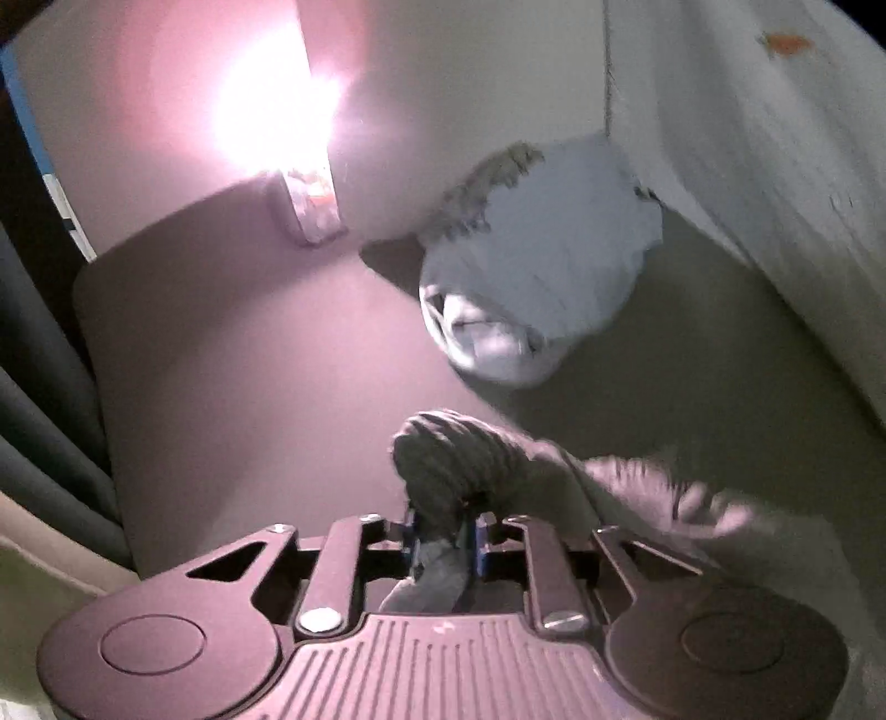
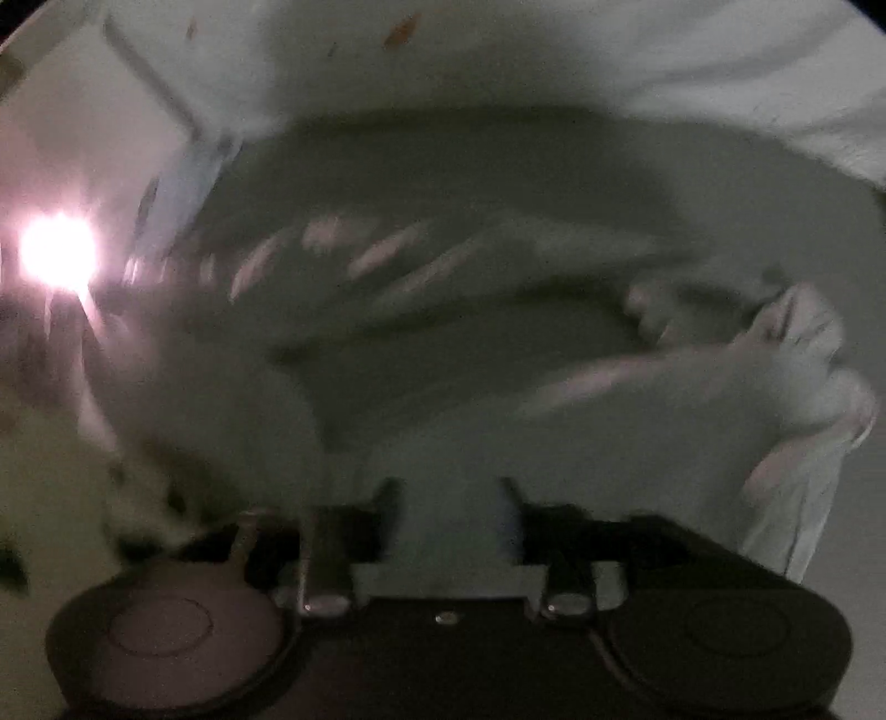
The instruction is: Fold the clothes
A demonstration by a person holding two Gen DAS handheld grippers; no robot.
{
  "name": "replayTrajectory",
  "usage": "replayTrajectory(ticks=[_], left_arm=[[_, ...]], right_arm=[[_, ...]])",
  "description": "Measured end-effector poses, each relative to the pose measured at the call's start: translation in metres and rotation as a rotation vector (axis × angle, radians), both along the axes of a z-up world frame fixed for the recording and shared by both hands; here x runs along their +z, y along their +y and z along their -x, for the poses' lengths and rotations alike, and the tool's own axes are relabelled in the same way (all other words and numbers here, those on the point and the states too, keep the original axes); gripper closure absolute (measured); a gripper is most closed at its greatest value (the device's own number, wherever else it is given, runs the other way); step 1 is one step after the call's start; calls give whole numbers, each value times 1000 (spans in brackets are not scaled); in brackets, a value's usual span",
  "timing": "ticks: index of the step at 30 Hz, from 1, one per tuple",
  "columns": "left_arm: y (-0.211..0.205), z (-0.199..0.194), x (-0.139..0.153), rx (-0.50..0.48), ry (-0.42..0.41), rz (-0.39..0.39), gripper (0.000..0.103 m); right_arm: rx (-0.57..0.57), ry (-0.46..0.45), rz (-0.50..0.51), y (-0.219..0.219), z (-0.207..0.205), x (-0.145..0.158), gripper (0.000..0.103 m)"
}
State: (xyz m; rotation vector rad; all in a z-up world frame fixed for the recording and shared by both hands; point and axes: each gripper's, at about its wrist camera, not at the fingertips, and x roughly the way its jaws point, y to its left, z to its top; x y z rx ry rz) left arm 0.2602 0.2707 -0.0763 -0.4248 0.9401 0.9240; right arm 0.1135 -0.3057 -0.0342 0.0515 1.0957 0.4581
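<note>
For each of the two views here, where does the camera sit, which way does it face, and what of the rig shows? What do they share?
Left wrist: mounted on the left tool, facing forward and down over a table; its fingers, shut on a grey garment, fill the bottom; a white bundle of cloth lies ahead.
Right wrist: mounted on the right tool, facing forward into blurred grey cloth; its open fingers show at the bottom; white cloth hangs right.
Shared: the bright lamp glare and the pale sheet with an orange mark.
</note>
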Motion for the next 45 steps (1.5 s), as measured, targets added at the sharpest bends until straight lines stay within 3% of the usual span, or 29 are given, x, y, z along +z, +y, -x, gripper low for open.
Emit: replayTrajectory(ticks=[4, 6, 9, 15, 17, 18, 19, 25, 27, 30, 32, 33, 36, 38, 39, 40, 42, 45], left_arm=[[-24, -21, -1, -126, 46, -112, 56], [-33, -34, 0, -182, 37, -136, 45], [-43, -50, 2, -232, 28, -168, 43], [-51, -71, 6, -256, 10, -167, 42], [-52, -75, 8, -263, 6, -183, 42], [-54, -76, 9, -271, 11, -204, 42], [-56, -77, 12, -278, 18, -227, 41], [-60, -82, 21, -302, 43, -284, 39], [-63, -80, 19, -294, 42, -292, 39], [-67, -76, 13, -289, 51, -271, 39], [-69, -72, 9, -287, 54, -248, 39], [-69, -70, 7, -287, 55, -238, 39], [-69, -65, 5, -293, 53, -213, 38], [-66, -62, 8, -299, 39, -192, 34], [-64, -61, 11, -303, 24, -180, 32], [-62, -60, 15, -308, 3, -169, 31], [-56, -61, 23, -319, -50, -153, 25], [-40, -74, 31, -340, -114, -148, 22]], right_arm=[[-134, -129, 61, -16, -40, 7, 36], [-213, -171, 164, -26, -67, -4, 36], [-257, -191, 397, -40, -100, -30, 36], [-156, -133, 553, -47, -142, -62, 35], [-122, -113, 605, -50, -156, -73, 72], [-105, -103, 630, -51, -162, -78, 98], [-93, -111, 656, -51, -168, -80, 98], [-189, -833, 775, -31, -155, 78, 98], [-182, -979, 918, -27, -146, 95, 97], [-221, -935, 967, -44, -134, 71, 96], [-244, -892, 1002, -56, -127, 52, 87], [-242, -796, 1033, -67, -125, 23, 83], [-207, -439, 1094, -78, -109, -51, 82], [-232, -293, 1043, -73, -89, -78, 81], [-262, -280, 990, -66, -78, -78, 67], [-292, -270, 938, -59, -69, -78, 39], [-349, -286, 852, -39, -59, -72, 27], [-364, -291, 757, 4, -57, -61, 27]])
